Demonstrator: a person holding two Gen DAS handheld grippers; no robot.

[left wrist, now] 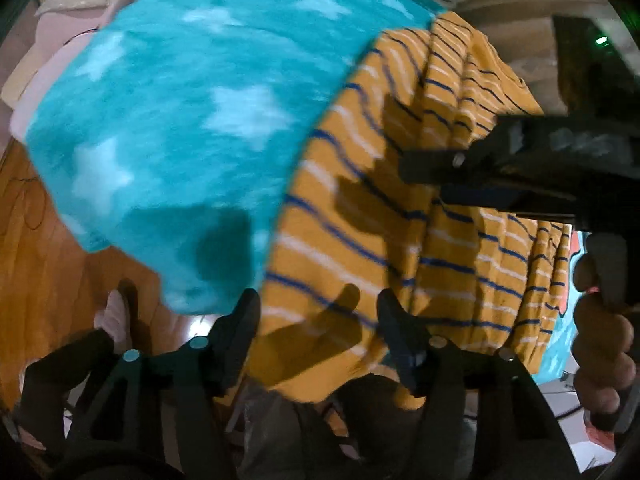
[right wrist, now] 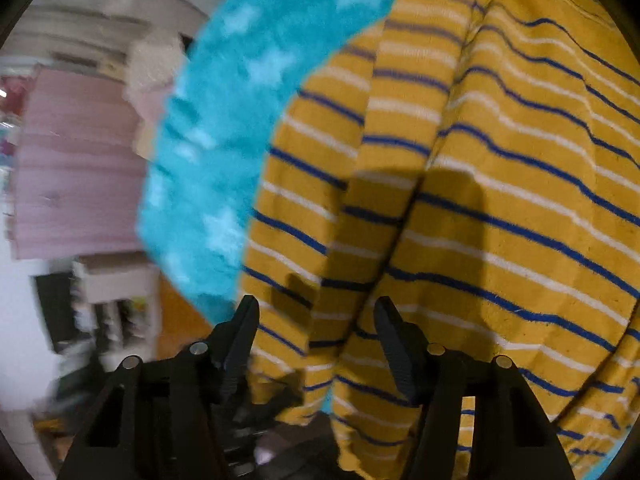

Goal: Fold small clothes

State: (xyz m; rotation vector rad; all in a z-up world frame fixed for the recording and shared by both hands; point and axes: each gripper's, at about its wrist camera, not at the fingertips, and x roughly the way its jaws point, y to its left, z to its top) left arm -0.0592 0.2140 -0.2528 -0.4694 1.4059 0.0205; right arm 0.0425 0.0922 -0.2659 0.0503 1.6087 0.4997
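A mustard-yellow garment (left wrist: 400, 216) with blue and white stripes lies rumpled on a teal blanket (left wrist: 180, 120) printed with white stars. My left gripper (left wrist: 318, 310) points steeply down over the garment's near edge. Its jaws stand apart, with striped cloth lying between them and neither pad pressing on it. My right gripper (left wrist: 424, 182) reaches in from the right over the garment's middle, held by a hand (left wrist: 600, 340). In the right wrist view the right gripper (right wrist: 316, 314) hangs over a long fold of the garment (right wrist: 480, 200). Its jaws are apart with cloth below the gap.
The teal blanket (right wrist: 224, 160) covers a raised surface. A wooden floor (left wrist: 48, 280) lies to the left, where a person's foot (left wrist: 116, 316) stands. Pink and cream fabric (left wrist: 52, 60) lies beyond the blanket. A pink drawer unit (right wrist: 76, 164) and cluttered shelves (right wrist: 112, 312) show at the left.
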